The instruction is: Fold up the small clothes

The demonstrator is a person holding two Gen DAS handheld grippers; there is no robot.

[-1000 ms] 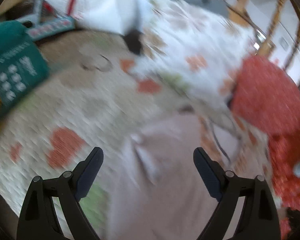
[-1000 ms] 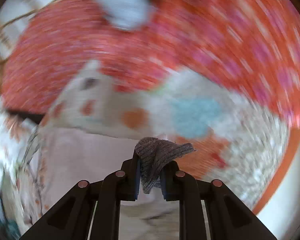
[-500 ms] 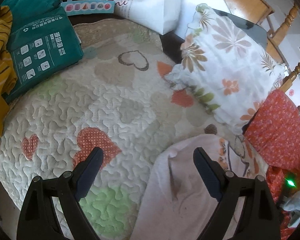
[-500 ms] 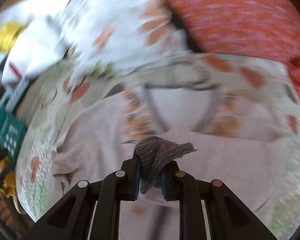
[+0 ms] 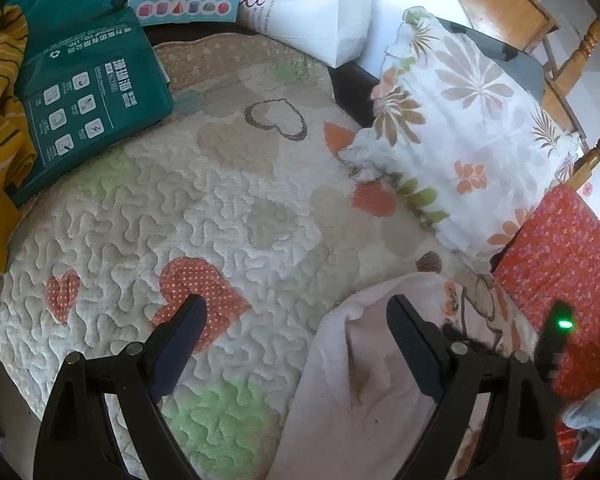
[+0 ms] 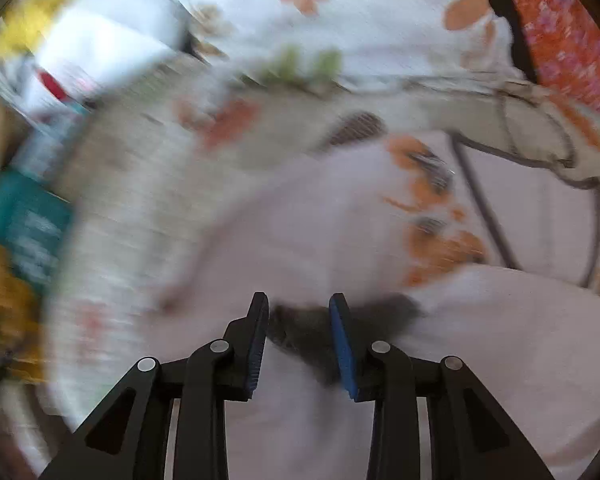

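A pale pink garment (image 5: pixel 360 400) with an orange cartoon print lies on the heart-patterned quilt (image 5: pixel 220 208). My left gripper (image 5: pixel 296 304) hovers wide open over the garment's left edge, one finger above the quilt, the other above the pink cloth, nothing between them. In the right wrist view, my right gripper (image 6: pixel 299 298) points down at the same pink garment (image 6: pixel 308 224) and its jaws are opening. A small dark grey knit piece (image 6: pixel 396 308), blurred, lies on the pink cloth just past the fingertips; the pads do not press on it.
A green package (image 5: pixel 88 96) and yellow striped cloth (image 5: pixel 0 120) sit at the quilt's left. A white paper bag (image 5: pixel 308 4) stands at the back. A floral pillow (image 5: pixel 468 128), red floral cloth (image 5: pixel 556 264) and wooden chair (image 5: pixel 580 52) are on the right.
The right gripper swung from the red cloth to over the pink garment, still shut on the grey knit piece, then its jaws parted and let it go. The left gripper shifted slightly, then held still.
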